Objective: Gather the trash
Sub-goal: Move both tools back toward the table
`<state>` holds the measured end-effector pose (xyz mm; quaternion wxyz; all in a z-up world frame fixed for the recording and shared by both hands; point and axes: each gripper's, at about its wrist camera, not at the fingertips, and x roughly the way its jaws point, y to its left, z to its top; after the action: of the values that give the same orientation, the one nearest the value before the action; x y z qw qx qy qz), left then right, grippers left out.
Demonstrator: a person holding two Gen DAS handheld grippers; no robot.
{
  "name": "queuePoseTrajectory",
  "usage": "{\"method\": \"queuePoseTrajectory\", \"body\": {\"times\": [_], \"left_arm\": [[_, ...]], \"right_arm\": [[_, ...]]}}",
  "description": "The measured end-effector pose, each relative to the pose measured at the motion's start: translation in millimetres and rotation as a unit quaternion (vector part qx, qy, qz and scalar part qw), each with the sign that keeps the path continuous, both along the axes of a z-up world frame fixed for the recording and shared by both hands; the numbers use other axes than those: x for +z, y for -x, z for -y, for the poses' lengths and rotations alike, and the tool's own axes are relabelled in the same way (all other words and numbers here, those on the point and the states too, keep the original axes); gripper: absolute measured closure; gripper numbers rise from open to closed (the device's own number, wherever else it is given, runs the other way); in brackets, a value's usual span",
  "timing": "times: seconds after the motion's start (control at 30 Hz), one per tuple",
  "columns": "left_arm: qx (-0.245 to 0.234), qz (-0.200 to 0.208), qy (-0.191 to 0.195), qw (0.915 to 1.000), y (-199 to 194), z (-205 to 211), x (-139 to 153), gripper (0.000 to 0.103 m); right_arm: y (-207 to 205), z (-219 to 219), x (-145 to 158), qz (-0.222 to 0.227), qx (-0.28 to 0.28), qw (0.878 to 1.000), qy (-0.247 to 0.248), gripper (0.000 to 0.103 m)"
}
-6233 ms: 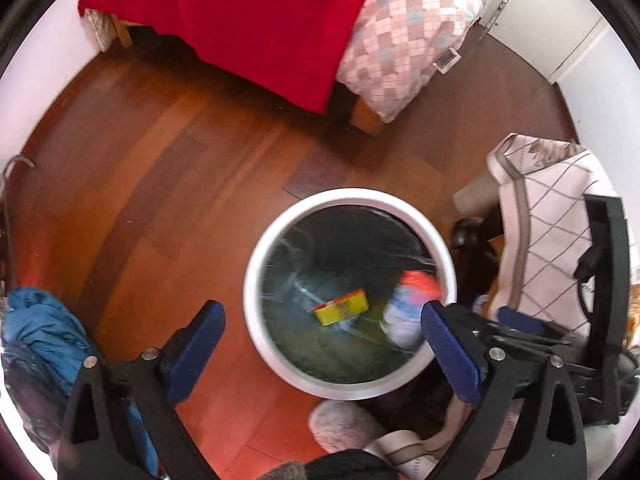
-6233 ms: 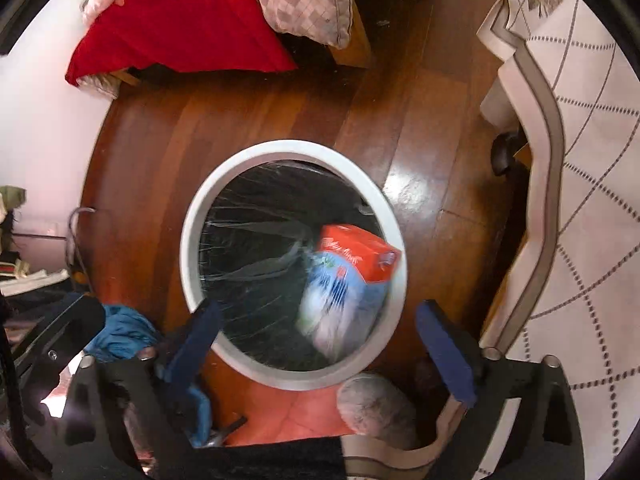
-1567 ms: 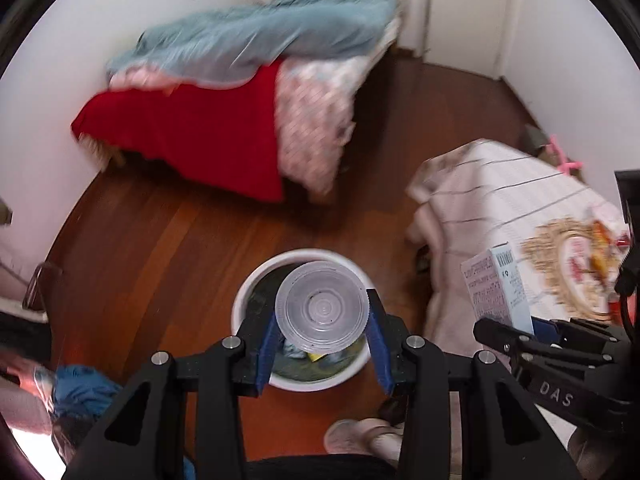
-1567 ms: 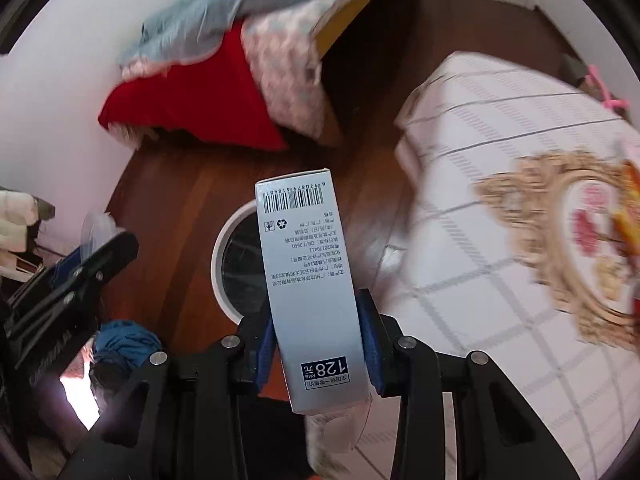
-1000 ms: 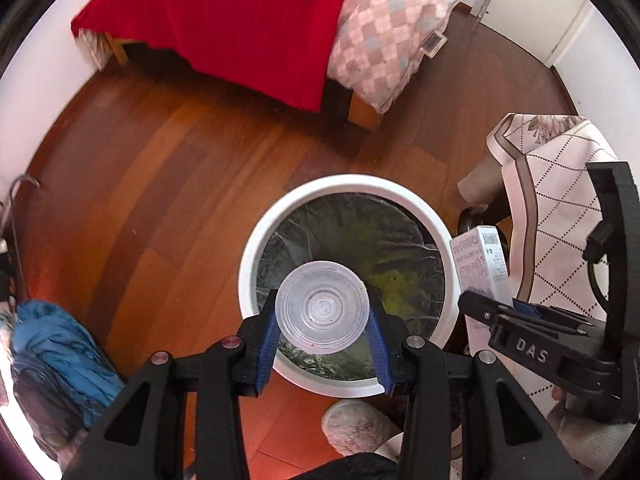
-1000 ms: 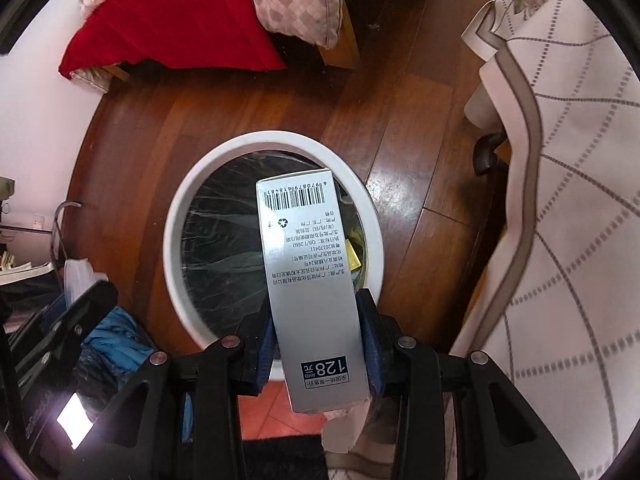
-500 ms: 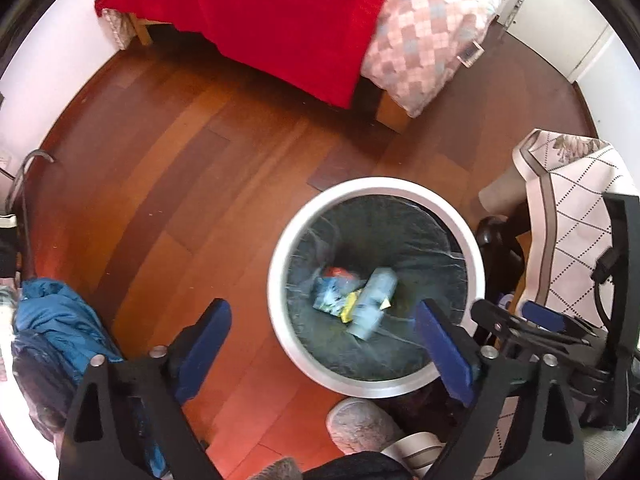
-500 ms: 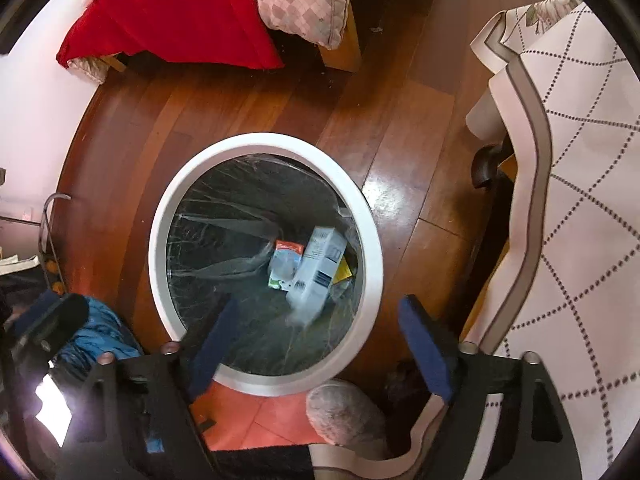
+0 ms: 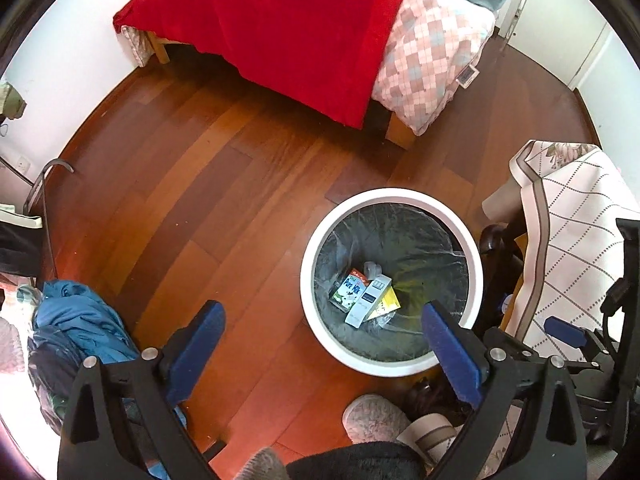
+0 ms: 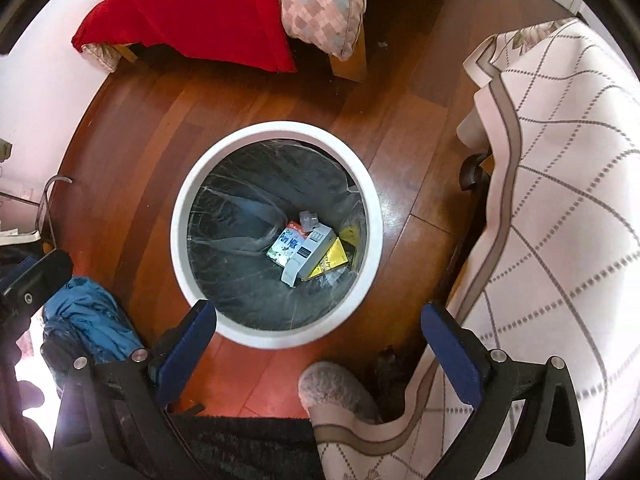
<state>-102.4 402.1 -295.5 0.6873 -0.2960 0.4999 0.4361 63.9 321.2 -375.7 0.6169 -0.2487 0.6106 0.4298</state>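
Observation:
A round white trash bin (image 9: 308, 284) with a dark liner stands on the wooden floor; it also shows in the right wrist view (image 10: 176, 236). At its bottom lie a grey-white box (image 10: 310, 254), a milk carton (image 10: 286, 246), a yellow packet (image 10: 332, 262) and a clear plastic cup (image 10: 309, 220). The same box (image 9: 368, 300) and carton (image 9: 349, 290) show in the left wrist view. My left gripper (image 9: 320, 334) is open and empty above the bin's near left side. My right gripper (image 10: 318, 330) is open and empty above the bin's near rim.
A bed with a red blanket (image 9: 304, 28) stands at the far side. A table with a patterned white cloth (image 10: 560, 208) is at the right. A blue garment (image 9: 80, 328) lies at the left. A grey slipper (image 10: 336, 392) is near the bin.
One second ago my left gripper held the clear cup and my right held the grey-white box over the bin. Both opened; cup and box now lie inside. Both grippers have since risen slightly.

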Motion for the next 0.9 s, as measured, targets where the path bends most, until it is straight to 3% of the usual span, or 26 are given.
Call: {"method": "queuePoseTrajectory", "body": {"times": [0.33,0.67,0.9], "left_arm": [[-0.007,0.019,-0.031,0.9993,17,35,46,0.002],[-0.020,0.049,-0.073,0.9960,35,73,106,0.002],[-0.017,0.045,-0.115,0.9922,31,105,144,0.002]], "right_arm": [[14,36,66,0.032,-0.009,0.998,-0.045,0.000],[24,86,149,0.052,-0.022,0.991,-0.121,0.000],[9,140,192,0.015,-0.065,0.979,-0.191,0.000]]}}
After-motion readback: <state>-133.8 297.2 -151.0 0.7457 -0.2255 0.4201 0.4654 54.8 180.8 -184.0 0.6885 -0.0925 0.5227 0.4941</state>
